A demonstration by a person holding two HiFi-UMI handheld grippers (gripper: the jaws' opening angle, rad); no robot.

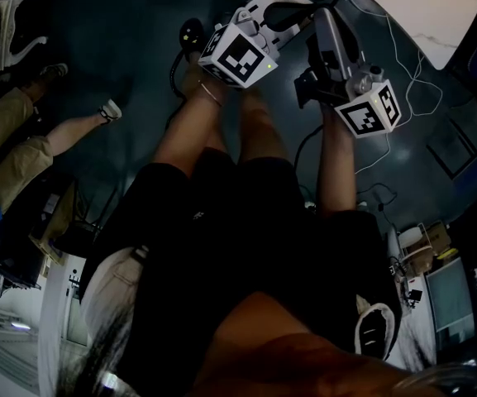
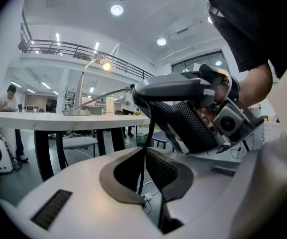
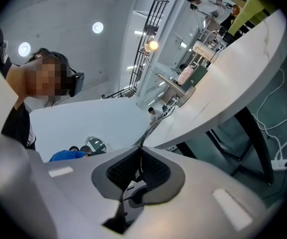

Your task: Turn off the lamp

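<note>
Left gripper view: lamp (image 2: pixel 104 64) glows on the counter (image 2: pixel 29 119).
Left gripper (image 2: pixel 144 151) and right gripper (image 3: pixel 139 158): fingers closed, empty, off the counter.

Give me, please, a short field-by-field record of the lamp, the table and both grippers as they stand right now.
lamp: lit, standing on the white table
contact with lamp: none; it stands well beyond both grippers
left gripper: jaws together, nothing between them
right gripper: jaws together, nothing between them
gripper placement: side by side above the dark floor, short of the table
task status: lamp not yet turned off
</note>
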